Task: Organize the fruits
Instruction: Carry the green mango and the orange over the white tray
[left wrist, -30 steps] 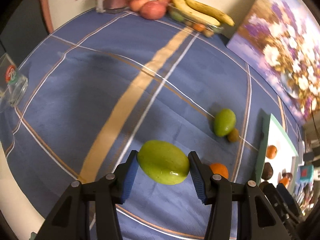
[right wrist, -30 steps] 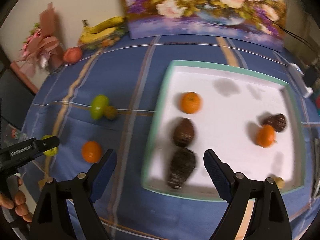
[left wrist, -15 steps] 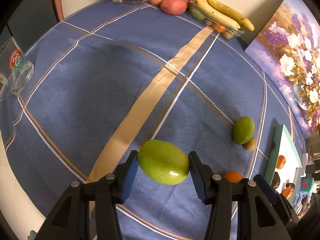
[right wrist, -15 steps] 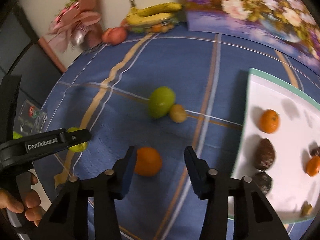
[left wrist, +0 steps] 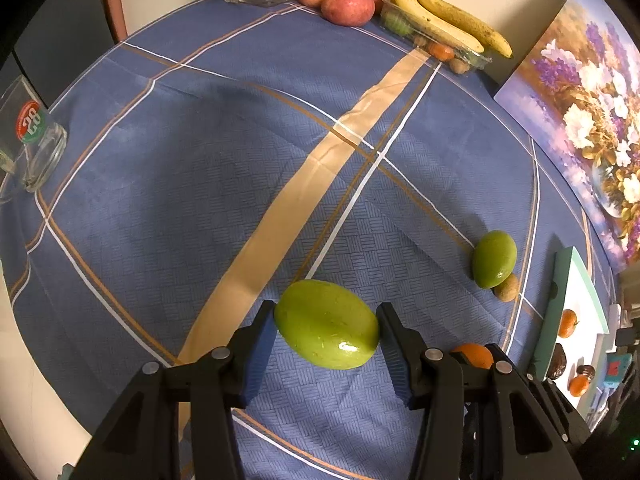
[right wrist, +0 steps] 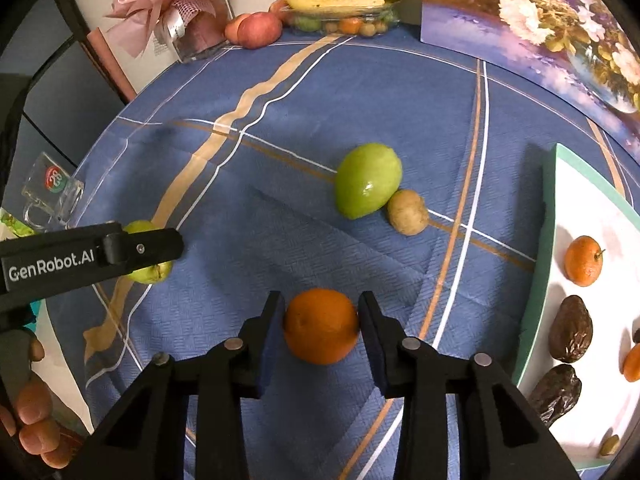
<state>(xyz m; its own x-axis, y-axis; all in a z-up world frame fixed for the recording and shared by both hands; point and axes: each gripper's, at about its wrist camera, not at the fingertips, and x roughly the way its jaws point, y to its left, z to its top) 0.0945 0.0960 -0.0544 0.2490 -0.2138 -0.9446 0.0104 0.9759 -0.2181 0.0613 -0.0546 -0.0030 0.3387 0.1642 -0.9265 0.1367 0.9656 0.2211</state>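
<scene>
The left gripper [left wrist: 326,334] holds a large smooth green oval fruit [left wrist: 327,324] tightly between its blue-padded fingers [left wrist: 262,344], above the desk that carries a blue checked tablecloth [left wrist: 208,184]. The right gripper [right wrist: 320,326] has its fingers on both sides of a round orange fruit [right wrist: 321,326]; they touch it or almost touch it, and the orange seems to lie on the cloth, so the grip is probably just being made. The step in hand looks like the collecting of loose fruits for the white tray with a green rim [right wrist: 548,216]. The next move probably calls for a firm close on the orange, then a lift and a carry to the right, to a bare place on the tray. The right wrist view shows what the left one hardly shows: the tray with a small orange mandarin [right wrist: 583,261] and dark wrinkled fruits [right wrist: 570,334], and also a second green fruit [right wrist: 368,180] that touches a small brown round fruit [right wrist: 408,212]. The left wrist view shows better the yellow bananas [left wrist: 448,20] and the red apples [left wrist: 348,2] at the far edge.
</scene>
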